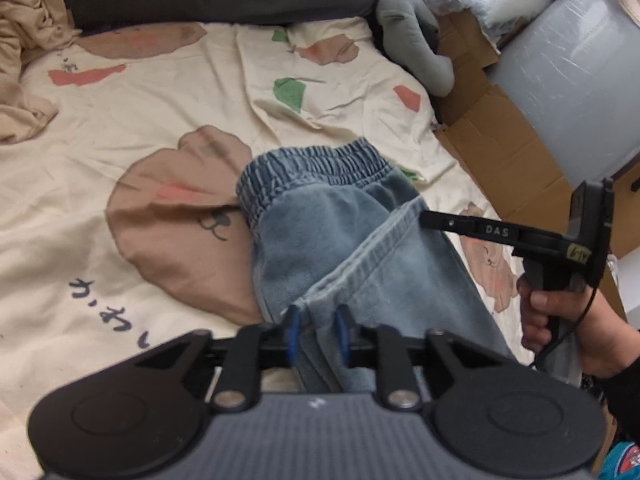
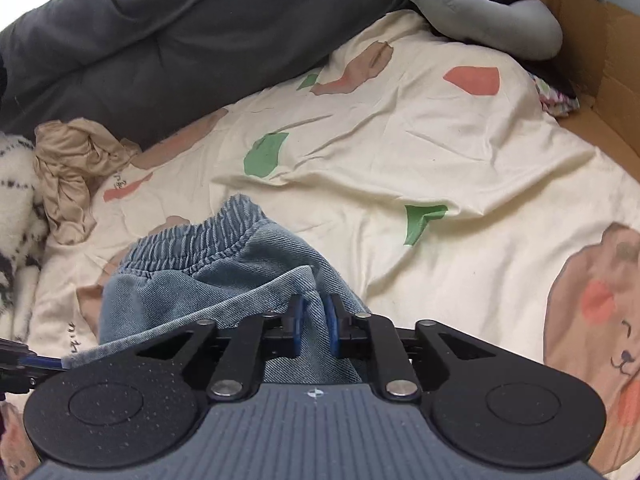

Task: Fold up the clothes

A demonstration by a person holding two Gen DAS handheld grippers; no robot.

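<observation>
**Both tools grip denim trousers over patterned bed**

While the elastic waistband [image 1: 316,168] rested on the bed [image 1: 160,100], a pair of light-blue denim trousers [image 1: 340,240] stretched back toward the person, its near end lifted off the cream cartoon-print cover. The left tool [image 1: 316,334] was clamped on a seam of the denim, blue pads [image 1: 292,332] pinching cloth between them. The right tool [image 2: 314,326] was likewise closed on a bunched edge of the same garment, a hand [image 1: 560,320] visible around its grip. Held at two points with the waistband anchored, the trousers appeared taut enough to be laid over or straightened; which fold this served could not be judged. A crumpled beige garment [image 2: 68,176] lay well apart, near a dark grey duvet [image 2: 180,40].
</observation>
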